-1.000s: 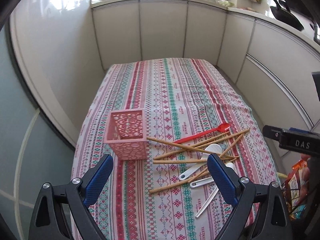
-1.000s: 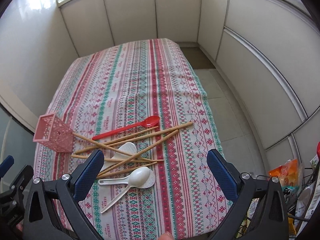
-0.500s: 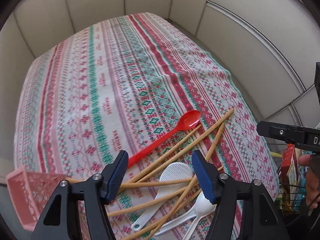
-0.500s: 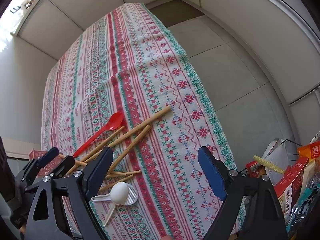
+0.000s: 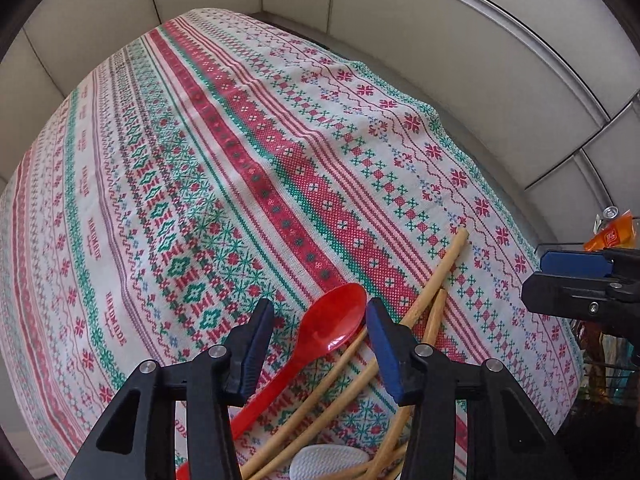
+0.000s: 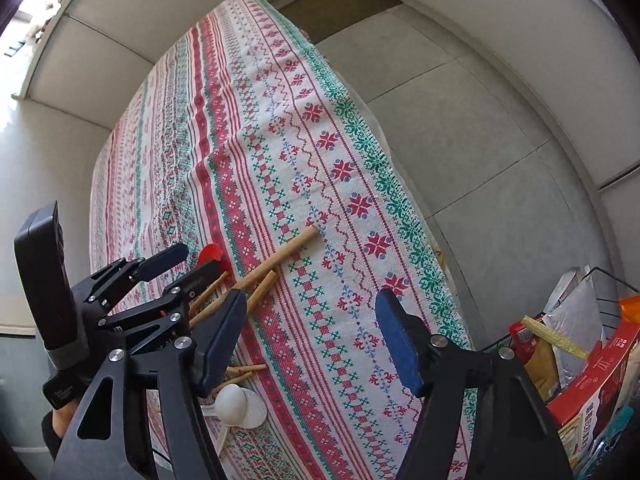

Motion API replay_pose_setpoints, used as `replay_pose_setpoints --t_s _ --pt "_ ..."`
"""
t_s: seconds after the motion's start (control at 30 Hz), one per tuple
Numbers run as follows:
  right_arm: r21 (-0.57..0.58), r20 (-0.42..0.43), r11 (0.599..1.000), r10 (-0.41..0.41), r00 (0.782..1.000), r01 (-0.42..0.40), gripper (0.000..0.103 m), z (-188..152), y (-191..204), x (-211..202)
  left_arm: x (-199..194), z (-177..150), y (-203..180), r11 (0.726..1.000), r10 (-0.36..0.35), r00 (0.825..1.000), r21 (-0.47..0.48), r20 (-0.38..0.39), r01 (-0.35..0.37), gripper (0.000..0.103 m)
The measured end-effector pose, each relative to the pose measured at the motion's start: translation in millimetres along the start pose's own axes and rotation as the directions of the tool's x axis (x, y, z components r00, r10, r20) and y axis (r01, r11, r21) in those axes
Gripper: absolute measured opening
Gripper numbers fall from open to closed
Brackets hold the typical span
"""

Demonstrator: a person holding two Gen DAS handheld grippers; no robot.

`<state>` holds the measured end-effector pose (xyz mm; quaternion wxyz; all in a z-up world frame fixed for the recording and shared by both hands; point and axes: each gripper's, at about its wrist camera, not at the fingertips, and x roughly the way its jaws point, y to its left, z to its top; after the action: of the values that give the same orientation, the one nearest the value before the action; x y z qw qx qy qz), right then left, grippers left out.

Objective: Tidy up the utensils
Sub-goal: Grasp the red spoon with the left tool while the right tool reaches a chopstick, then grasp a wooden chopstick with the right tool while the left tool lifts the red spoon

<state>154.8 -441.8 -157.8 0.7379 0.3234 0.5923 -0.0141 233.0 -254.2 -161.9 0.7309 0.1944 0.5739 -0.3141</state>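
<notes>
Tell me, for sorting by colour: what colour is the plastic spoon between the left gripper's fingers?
Red plastic spoon; clearest in the left wrist view.

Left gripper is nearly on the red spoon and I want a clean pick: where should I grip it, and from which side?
Take the red spoon at the neck just below its bowl, where it is narrow and lies on bare cloth. Come from above with the left gripper, whose open jaws already straddle the spoon. The bowl is probably too wide and curved, and the chopsticks crowd its right side.

I'm looking at a patterned red-and-green tablecloth (image 5: 248, 168) draped over the table, pale wall panels (image 6: 132, 12) behind it, grey floor tiles (image 6: 472, 128) — and a wire basket (image 6: 608, 276) of packaged goods (image 6: 592, 380) at right.
</notes>
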Motion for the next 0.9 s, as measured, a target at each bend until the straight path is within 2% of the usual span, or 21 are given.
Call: replay_pose_setpoints --t_s 0.17,0.47,0.6,0.73,0.9 --pt "0.028 -0.012 0.999 0.037 0.999 -0.037 0.064 5 -2 5 6 13 5 1.0 -0.022 0.999 -0.016 -0.028 0.021 0.031" --pt "0.076 -0.024 0.993 0.094 0.995 -0.092 0.056 11 -5 13 9 26 12 0.998 -0.012 0.999 -0.062 -0.04 0.01 0.029" --pt "0.095 -0.02 0.988 0.126 0.992 -0.124 0.048 14 -7 17 -10 24 23 0.993 -0.005 1.0 -0.12 0.006 0.006 0.028" --pt "0.124 -0.011 0.972 0.203 0.979 -0.2 0.039 19 -8 20 -37 21 33 0.985 0.014 0.997 -0.172 0.07 -0.002 0.027" --pt "0.11 0.002 0.961 0.256 0.967 -0.255 0.031 25 5 22 -77 4 44 0.969 0.024 0.986 -0.246 0.166 0.018 0.026"
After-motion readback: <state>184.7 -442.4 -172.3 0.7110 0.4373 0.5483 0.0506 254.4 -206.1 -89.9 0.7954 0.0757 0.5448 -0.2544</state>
